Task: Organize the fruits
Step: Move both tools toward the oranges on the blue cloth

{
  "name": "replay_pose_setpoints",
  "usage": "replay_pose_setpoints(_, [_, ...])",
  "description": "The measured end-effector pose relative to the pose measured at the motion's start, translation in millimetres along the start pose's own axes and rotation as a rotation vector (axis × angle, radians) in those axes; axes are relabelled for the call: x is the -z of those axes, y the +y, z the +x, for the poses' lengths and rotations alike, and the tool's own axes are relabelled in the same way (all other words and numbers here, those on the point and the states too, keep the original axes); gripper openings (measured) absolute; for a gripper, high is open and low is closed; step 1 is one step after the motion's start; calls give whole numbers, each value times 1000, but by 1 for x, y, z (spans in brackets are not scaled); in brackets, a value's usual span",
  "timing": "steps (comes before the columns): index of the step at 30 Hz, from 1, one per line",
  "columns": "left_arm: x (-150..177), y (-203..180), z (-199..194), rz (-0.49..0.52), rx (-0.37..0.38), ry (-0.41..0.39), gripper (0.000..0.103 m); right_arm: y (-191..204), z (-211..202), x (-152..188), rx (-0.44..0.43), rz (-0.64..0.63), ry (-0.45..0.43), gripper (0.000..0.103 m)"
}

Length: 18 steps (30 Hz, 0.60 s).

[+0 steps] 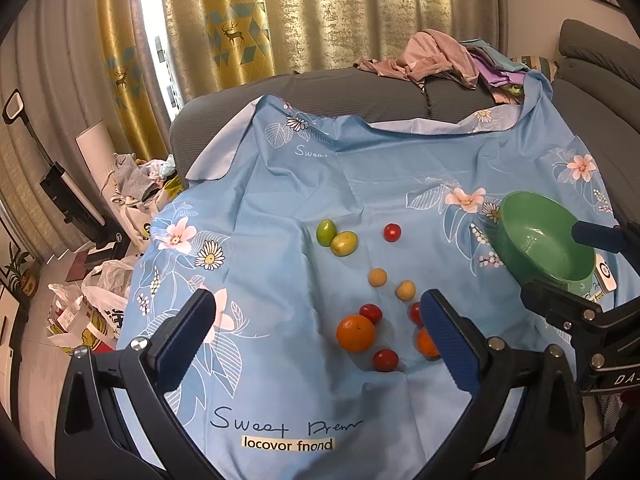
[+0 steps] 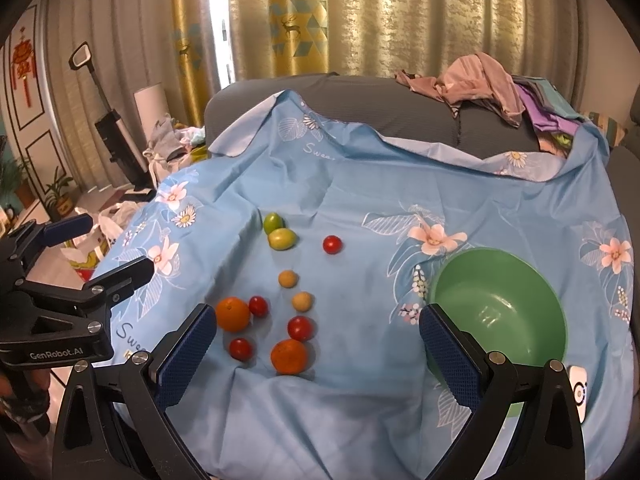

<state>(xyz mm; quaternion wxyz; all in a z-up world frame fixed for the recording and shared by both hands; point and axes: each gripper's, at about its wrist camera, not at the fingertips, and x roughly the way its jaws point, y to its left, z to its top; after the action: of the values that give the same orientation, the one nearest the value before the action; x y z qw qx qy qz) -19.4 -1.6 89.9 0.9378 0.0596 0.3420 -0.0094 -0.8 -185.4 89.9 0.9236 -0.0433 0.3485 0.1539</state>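
Note:
Loose fruit lies on a blue flowered cloth (image 1: pixel 280 200): two oranges (image 1: pixel 355 333) (image 2: pixel 289 356), several red cherry tomatoes (image 1: pixel 392 232) (image 2: pixel 332 244), two green fruits (image 1: pixel 343 243) (image 2: pixel 282 238) and two small tan round fruits (image 1: pixel 377 277) (image 2: pixel 301 301). An empty green bowl (image 2: pixel 500 312) stands to their right, also in the left wrist view (image 1: pixel 540 240). My left gripper (image 1: pixel 320 320) is open and empty above the near fruits; its right finger hides part of one orange. My right gripper (image 2: pixel 316 336) is open and empty, between the fruits and the bowl.
The cloth (image 2: pixel 360 200) covers a grey sofa (image 2: pixel 380 108) with a pile of clothes (image 2: pixel 492 80) at the back right. A small white device (image 2: pixel 578 392) lies by the bowl. Bags (image 1: pixel 92 312) and a vacuum (image 1: pixel 60 184) stand on the floor at left.

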Motion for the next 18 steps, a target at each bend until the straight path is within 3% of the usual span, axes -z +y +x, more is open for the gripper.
replay_pose_setpoints(18, [-1,1,0,3,0,4,102,3,-1,-2,-2,-2,-2,102])
